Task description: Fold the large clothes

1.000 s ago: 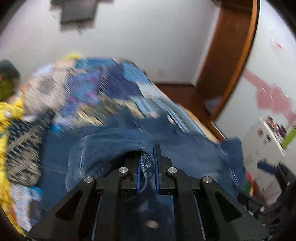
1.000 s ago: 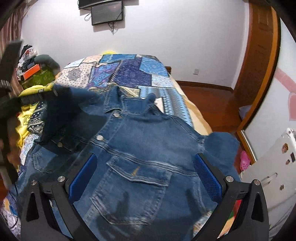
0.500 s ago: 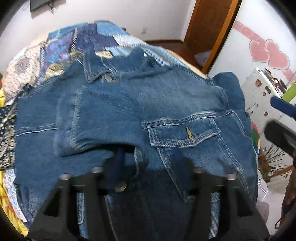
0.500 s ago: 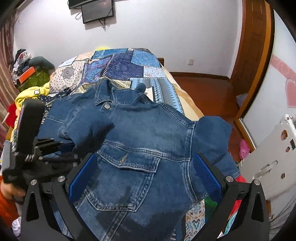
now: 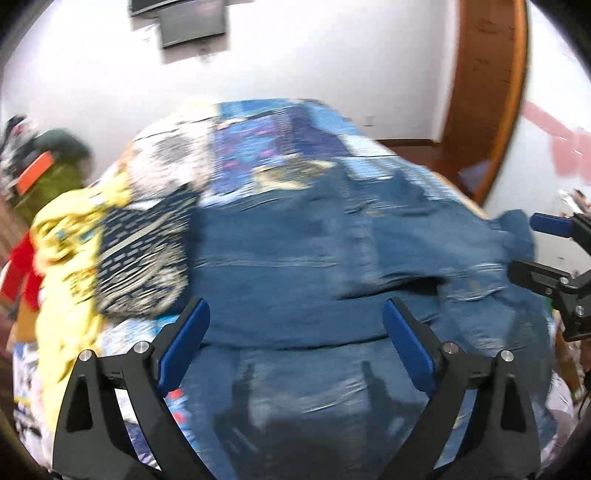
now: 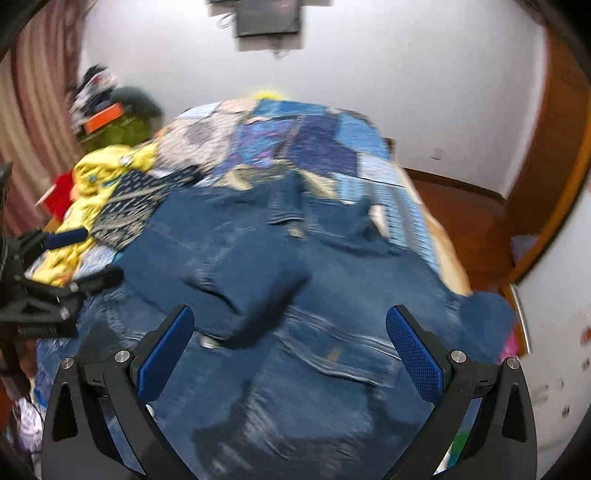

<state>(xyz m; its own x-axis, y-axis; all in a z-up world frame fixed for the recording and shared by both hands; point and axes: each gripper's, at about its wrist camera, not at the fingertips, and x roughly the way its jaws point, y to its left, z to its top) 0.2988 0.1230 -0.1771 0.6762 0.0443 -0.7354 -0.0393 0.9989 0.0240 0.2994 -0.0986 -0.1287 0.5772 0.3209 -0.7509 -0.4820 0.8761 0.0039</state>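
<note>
A blue denim jacket (image 5: 295, 266) lies front up on the bed; it also shows in the right wrist view (image 6: 332, 295). Its left sleeve (image 6: 251, 288) is folded across the chest. My left gripper (image 5: 295, 332) is open and empty above the jacket's lower left part. My right gripper (image 6: 290, 339) is open and empty above the jacket's lower front. Each gripper shows at the edge of the other's view: the right gripper (image 5: 546, 251) and the left gripper (image 6: 62, 266). Both views are blurred.
A patchwork quilt (image 6: 295, 144) covers the bed. Yellow and patterned clothes (image 5: 92, 236) are piled left of the jacket. A wooden door frame (image 5: 487, 92) and floor lie to the right. A screen (image 6: 267, 18) hangs on the far wall.
My left gripper has let go of the jacket sleeve, which now lies across the chest, and has opened and drawn back to the left. My right gripper stays open.
</note>
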